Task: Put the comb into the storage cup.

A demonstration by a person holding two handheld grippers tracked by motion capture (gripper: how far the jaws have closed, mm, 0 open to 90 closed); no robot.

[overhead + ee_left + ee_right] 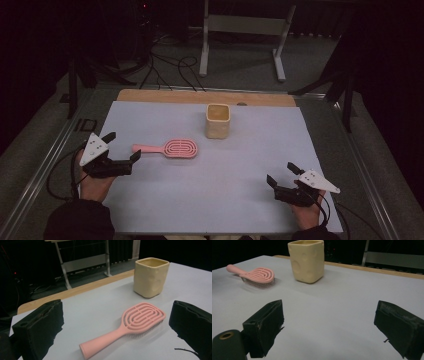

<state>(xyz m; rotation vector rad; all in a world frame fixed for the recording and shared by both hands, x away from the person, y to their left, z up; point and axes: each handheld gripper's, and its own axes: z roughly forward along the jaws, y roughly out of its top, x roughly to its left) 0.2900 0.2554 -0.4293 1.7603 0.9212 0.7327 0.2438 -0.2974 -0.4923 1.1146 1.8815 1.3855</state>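
Nearest the person, the right gripper (281, 174) is hovering low over the front right of the table, jaws spread wide and holding nothing. The left gripper (121, 146) is sitting at the left edge, jaws likewise spread, pointing at the handle tip of the pink hairbrush (167, 148) and just short of it. The brush is lying flat, bristles down, handle toward the left gripper, its oval head showing concentric looped slots; the bristles underneath are looking pale. Beyond it, near and to the right, a cream square-sided cup (218, 121) is standing upright, walls faintly dimpled, mouth open. No lettering or brand is reading on either item. A pale grey sheet (210, 200) is covering the table, with a strip of wood (165, 96) showing at the far edge. Farther back, dark cables (167, 67) are trailing over grey floor below a white metal frame (242, 30), the room beyond staying black.
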